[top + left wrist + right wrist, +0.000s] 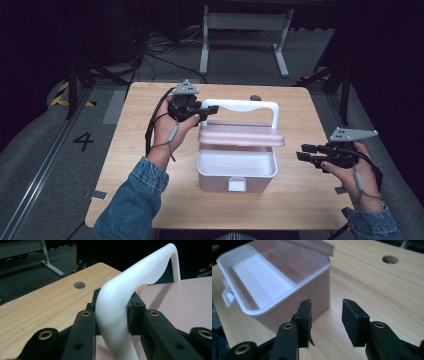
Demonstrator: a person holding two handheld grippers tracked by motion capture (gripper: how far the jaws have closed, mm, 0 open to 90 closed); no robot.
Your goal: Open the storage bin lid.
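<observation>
A pink box (236, 172) with a white handle (250, 105) stands mid-table, its pink lid (241, 134) lifted partway off the body. My left gripper (207, 112) is shut on the handle's left corner. In the left gripper view the white handle (117, 305) is pinched between the black pads, with the lid (180, 300) to its right. My right gripper (305, 152) hovers to the right of the box, open and holding nothing. In the right gripper view the gripper (326, 312) points at the box's near corner (294, 302), and the pale inside of the box shows under the raised lid.
The wooden table (150, 200) has a round hole (255, 97) behind the box, also visible as a hole (79, 285) beyond the handle. A white desk frame (245, 30) and cables stand on the grey floor past the far edge.
</observation>
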